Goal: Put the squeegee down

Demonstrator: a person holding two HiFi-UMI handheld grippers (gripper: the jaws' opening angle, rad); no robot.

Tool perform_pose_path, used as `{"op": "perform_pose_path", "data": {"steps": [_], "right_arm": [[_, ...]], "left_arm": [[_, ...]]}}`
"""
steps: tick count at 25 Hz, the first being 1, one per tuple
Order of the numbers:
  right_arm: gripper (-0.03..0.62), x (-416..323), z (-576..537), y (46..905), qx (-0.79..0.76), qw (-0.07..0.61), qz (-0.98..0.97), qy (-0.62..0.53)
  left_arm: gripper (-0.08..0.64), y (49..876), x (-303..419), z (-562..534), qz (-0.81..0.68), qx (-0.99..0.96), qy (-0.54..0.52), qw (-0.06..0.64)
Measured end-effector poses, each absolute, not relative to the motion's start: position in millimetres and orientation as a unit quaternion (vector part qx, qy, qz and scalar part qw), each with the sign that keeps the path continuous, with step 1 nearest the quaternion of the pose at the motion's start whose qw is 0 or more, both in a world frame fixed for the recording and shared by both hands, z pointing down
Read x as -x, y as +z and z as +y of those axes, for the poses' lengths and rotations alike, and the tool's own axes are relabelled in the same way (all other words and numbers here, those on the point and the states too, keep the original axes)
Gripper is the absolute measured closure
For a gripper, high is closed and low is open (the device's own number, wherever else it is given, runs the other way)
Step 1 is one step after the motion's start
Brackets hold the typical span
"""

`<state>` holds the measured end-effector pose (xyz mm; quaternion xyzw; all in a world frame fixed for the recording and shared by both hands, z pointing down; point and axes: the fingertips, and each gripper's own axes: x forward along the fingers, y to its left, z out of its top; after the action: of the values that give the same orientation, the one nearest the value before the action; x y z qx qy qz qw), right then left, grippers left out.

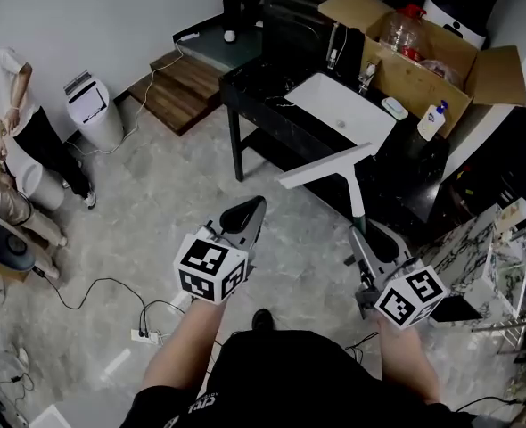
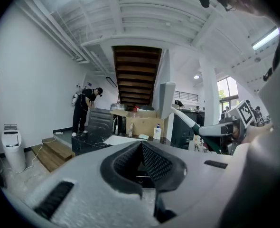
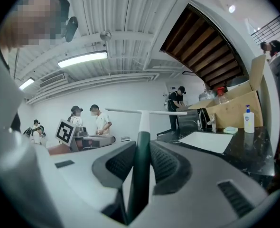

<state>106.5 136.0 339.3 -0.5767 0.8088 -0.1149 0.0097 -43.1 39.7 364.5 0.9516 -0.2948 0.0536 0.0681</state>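
- Head view: black counter ahead of the person, with a white sink set in its middle; judged the likely place to set the tool down.
- Cardboard box: open, at the counter's far right corner.
- Squeegee: not yet down, in the air over the counter's near edge. Blade forward and crosswise, handle toward the person, so it can be lowered flat.
- Right gripper: jaws clamped on the dark handle, kept partly apart by its thickness.
- Left gripper: jaws together, nothing between; held aside over the floor, apparently not needed for the carry.
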Motion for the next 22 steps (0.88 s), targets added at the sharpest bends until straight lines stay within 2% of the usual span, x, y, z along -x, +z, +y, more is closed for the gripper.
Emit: {"op": "perform_pose_path", "data": {"steps": [10,22], "right_arm": [[0.494,-87.7,85.6,340.4,0.576,0.009,0.809,-0.114],[0.493,-100.7,-11.7,363.1,0.545,0.029,0.828,-0.130]], "left_arm": [[0.551,371.7,49.9,-3.5,-0.276,-0.956,0.053,0.080],[0.551,396.0,42.8,-82.6,-0.304,-0.945,0.075,0.090]]}}
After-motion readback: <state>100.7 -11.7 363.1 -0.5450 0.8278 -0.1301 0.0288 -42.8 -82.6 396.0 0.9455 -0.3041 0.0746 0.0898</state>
